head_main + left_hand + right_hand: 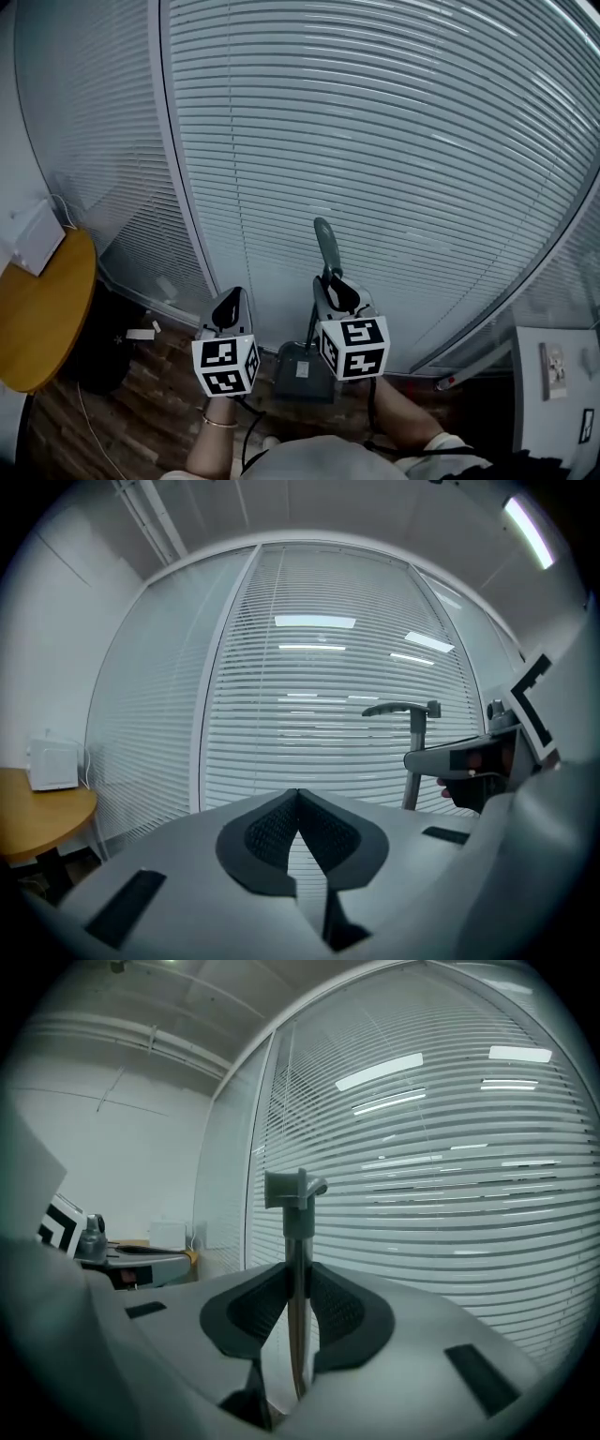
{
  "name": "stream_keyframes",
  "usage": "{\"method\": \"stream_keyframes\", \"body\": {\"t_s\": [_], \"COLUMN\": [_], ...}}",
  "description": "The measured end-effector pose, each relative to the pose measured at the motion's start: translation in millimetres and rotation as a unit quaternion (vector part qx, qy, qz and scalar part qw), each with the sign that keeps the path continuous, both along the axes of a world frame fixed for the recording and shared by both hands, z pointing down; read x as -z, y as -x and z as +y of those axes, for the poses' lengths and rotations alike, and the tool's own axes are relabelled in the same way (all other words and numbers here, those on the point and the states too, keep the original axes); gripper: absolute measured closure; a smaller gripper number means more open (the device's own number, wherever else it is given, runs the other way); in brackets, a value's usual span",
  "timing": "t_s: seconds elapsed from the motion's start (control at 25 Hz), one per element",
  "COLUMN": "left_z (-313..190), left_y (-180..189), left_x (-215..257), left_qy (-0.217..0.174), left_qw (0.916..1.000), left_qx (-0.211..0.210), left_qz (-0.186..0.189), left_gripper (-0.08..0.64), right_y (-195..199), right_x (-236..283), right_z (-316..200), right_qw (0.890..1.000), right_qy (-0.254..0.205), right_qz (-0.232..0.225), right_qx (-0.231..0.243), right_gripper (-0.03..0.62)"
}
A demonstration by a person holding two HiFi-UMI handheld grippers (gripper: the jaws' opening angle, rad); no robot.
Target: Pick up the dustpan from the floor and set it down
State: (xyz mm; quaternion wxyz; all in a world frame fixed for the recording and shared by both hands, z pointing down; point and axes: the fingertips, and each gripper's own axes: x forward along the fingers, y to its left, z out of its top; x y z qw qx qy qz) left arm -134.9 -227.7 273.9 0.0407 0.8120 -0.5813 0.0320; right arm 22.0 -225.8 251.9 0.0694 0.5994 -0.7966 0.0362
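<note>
The dustpan is dark grey with a long upright handle. In the head view its handle top [328, 246] sticks up above my right gripper [336, 286], and its pan [302, 370] hangs below, over the wood floor. My right gripper is shut on the handle's pole [298, 1279], which runs up between the pads to a bent grip [292, 1190]. My left gripper [230, 305] is held level beside it, to the left, shut with nothing in it [298, 797]. The left gripper view shows the dustpan handle [413, 747] off to the right.
A glass wall with lowered blinds [375, 141] stands close in front. At the left is a round wooden table [42, 314] with a white box [36, 236] on it. A white cabinet [553, 375] stands at the right. Wood floor [141, 412] lies below.
</note>
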Motion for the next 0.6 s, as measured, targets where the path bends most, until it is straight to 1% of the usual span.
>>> {"method": "stream_keyframes", "body": {"t_s": [0.16, 0.32, 0.44, 0.6], "left_z": [2, 12, 10, 4], "left_y": [-11, -35, -48, -56], "left_x": [-3, -6, -14, -26], "left_qy": [0.000, 0.003, 0.010, 0.022], "left_qw": [0.9998, 0.9987, 0.9973, 0.9943], "left_qx": [-0.021, -0.050, -0.073, -0.104], "left_qz": [-0.002, -0.005, -0.004, -0.001], "left_gripper": [0.543, 0.543, 0.543, 0.543], "right_y": [-10, -29, -37, -44], "right_x": [-4, -4, -9, -15], "right_z": [7, 26, 32, 37], "right_qw": [1.000, 1.000, 1.000, 0.999], "right_qy": [0.000, 0.001, 0.003, 0.005], "right_qz": [-0.005, -0.016, -0.020, -0.022], "right_qx": [-0.010, -0.016, -0.019, -0.046], "right_gripper": [0.497, 0.497, 0.497, 0.497]}}
